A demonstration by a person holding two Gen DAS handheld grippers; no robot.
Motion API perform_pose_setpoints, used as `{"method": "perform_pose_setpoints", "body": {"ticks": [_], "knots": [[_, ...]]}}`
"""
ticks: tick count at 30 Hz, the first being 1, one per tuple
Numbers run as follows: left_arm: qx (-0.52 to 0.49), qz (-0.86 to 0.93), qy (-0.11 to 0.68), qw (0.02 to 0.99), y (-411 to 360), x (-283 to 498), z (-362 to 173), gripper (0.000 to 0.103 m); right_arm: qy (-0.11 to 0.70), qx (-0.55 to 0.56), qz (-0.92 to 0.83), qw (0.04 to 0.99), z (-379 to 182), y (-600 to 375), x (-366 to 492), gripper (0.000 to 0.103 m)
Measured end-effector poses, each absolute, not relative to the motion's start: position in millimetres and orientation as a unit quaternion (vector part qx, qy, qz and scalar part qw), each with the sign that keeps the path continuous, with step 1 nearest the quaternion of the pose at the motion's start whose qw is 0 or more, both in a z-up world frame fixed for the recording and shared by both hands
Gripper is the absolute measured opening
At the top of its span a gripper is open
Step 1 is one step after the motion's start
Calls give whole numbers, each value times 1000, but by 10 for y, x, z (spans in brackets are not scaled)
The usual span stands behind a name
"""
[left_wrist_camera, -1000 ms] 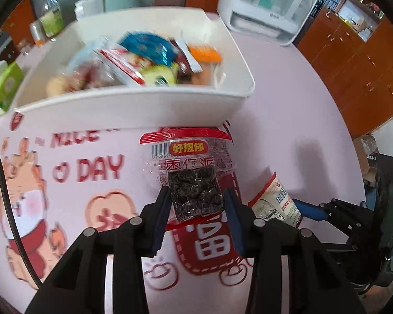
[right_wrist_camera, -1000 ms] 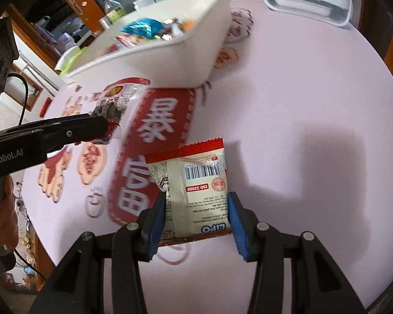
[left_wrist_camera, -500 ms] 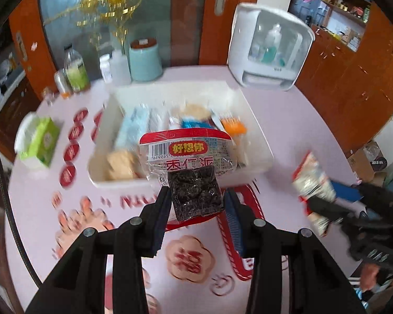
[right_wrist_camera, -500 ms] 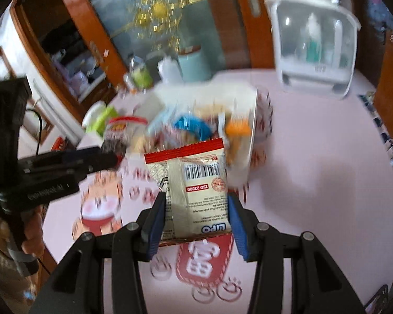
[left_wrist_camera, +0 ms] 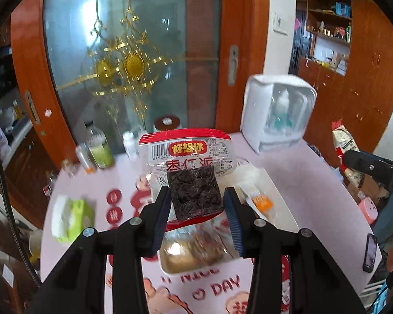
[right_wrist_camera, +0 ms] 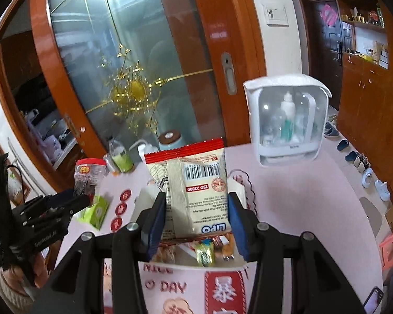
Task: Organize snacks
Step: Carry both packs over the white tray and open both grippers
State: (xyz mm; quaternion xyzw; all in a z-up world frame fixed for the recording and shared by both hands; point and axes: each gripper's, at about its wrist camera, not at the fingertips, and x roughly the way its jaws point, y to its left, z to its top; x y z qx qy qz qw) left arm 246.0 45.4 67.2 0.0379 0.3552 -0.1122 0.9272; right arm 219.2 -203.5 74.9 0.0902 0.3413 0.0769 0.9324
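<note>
My left gripper (left_wrist_camera: 196,198) is shut on a clear, red-topped packet of dark dried fruit (left_wrist_camera: 188,157) and holds it in the air above the white snack bin (left_wrist_camera: 283,201). The bin's contents are blurred and partly hidden by the packet. My right gripper (right_wrist_camera: 196,206) is shut on a cream LIPO packet with a red top (right_wrist_camera: 196,183), also above the bin (right_wrist_camera: 146,196), where several wrapped snacks (right_wrist_camera: 204,251) lie. Each wrist view shows the other gripper off to the side: the right gripper (left_wrist_camera: 353,157) with its cream packet, the left gripper (right_wrist_camera: 76,201) with its red-topped packet (right_wrist_camera: 89,172).
On the pink round table (left_wrist_camera: 314,183), a white clear-fronted cabinet (left_wrist_camera: 277,115) stands at the back right. Bottles (left_wrist_camera: 99,146) and a teal jar (right_wrist_camera: 170,138) stand at the back, a green tissue pack (left_wrist_camera: 70,214) at the left, and a phone (left_wrist_camera: 369,253) near the right edge.
Both grippers have risen from the tabletop with their packets and now hang above the bin. Both views have tilted up, so the room behind shows.
</note>
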Motion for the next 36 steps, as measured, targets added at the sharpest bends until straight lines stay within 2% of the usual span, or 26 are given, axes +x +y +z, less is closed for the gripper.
{"method": "perform_pose_setpoints", "body": {"ticks": [5,13,21,23,24,25,27,29,36], "knots": [[28,-110,364,924,528,2777,655,41,358,83,68,928,673,-1798,2593,46],[13,-115,425,898,401,3220,92,41,420,85,61,902,179,-1574,3179,47],[19,-102,473,875,270,3499,-354,43,446,69,48,891,-128,-1500,3528,48],[21,-97,481,871,247,3540,-435,47,451,66,49,889,-194,-1485,3577,49],[21,-95,481,871,248,3551,-458,55,457,67,53,885,-233,-1480,3601,50],[21,-93,483,870,246,3559,-474,75,466,69,57,880,-273,-1474,3614,52],[17,-89,483,871,254,3564,-489,97,471,71,59,877,-319,-1470,3618,69],[8,-96,481,871,276,3551,-489,97,470,67,61,878,-334,-1462,3593,76],[4,-70,493,867,340,3474,-490,98,472,67,64,877,-320,-1457,3464,77]]}}
